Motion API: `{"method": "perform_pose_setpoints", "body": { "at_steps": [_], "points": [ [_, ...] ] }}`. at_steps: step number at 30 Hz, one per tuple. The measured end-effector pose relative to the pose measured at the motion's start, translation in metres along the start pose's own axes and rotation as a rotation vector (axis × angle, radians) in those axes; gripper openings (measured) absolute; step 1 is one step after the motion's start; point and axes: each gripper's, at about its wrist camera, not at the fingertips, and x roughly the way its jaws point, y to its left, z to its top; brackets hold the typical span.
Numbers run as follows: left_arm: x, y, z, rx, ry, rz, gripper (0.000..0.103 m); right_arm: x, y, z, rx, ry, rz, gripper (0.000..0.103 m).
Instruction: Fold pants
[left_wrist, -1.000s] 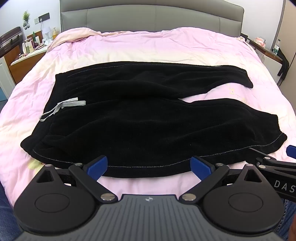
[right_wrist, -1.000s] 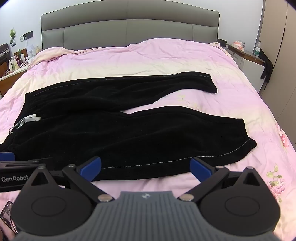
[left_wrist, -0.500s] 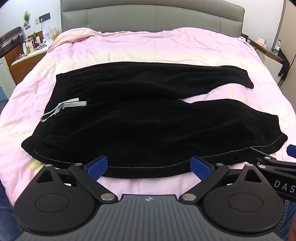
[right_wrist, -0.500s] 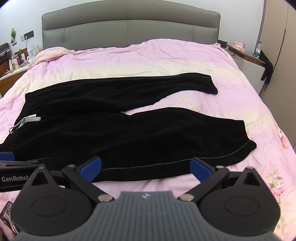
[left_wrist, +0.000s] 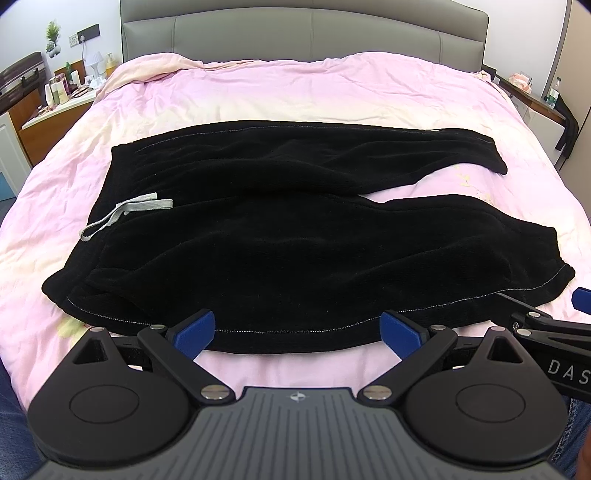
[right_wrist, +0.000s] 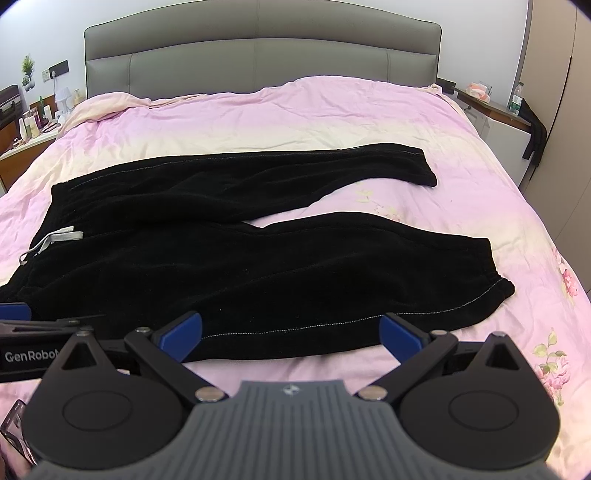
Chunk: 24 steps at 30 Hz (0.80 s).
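Observation:
Black pants (left_wrist: 280, 236) lie spread flat on the pink bed, waistband at the left with a grey drawstring (left_wrist: 125, 212), both legs running to the right and parted in a V. They show the same way in the right wrist view (right_wrist: 236, 258). My left gripper (left_wrist: 298, 330) is open and empty, hovering just before the near hem edge of the near leg. My right gripper (right_wrist: 291, 330) is open and empty, at the same near edge further right. Each gripper shows at the side of the other's view.
The pink duvet (left_wrist: 295, 92) covers the whole bed up to a grey headboard (left_wrist: 306, 33). A cluttered nightstand (left_wrist: 59, 99) stands at the far left, another with a bottle (right_wrist: 517, 99) at the far right. A wardrobe (right_wrist: 561, 129) is on the right.
Both grippers have crept slightly towards the pants' near edge; the pants lie as before and both grippers stay open.

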Motion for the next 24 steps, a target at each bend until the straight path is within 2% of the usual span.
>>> {"method": "perform_pose_setpoints", "body": {
  "at_steps": [7,13,18,19,21,24],
  "points": [
    [0.003,0.001,-0.001,0.01,-0.004,-0.012,0.103,0.002,-0.003,-0.003,-0.003,-0.016,0.017,0.098],
    [0.009,0.01,0.001,0.021,-0.006,0.038,0.103,0.005,-0.005,-0.006,-0.044,-0.041,0.024,0.098],
    [0.013,0.012,-0.001,0.025,-0.023,0.036,0.103,0.013,-0.008,-0.013,-0.108,-0.093,0.114,0.098],
    [0.014,0.012,-0.003,0.031,-0.026,0.027,0.102,0.015,-0.008,-0.016,-0.137,-0.114,0.125,0.098],
    [0.017,0.014,-0.006,0.023,-0.024,-0.015,0.084,0.018,-0.007,-0.021,-0.214,-0.175,0.148,0.098],
    [0.027,0.025,-0.007,-0.03,0.0,-0.074,0.083,0.021,-0.008,-0.027,-0.318,-0.276,0.203,0.098]
  ]
}}
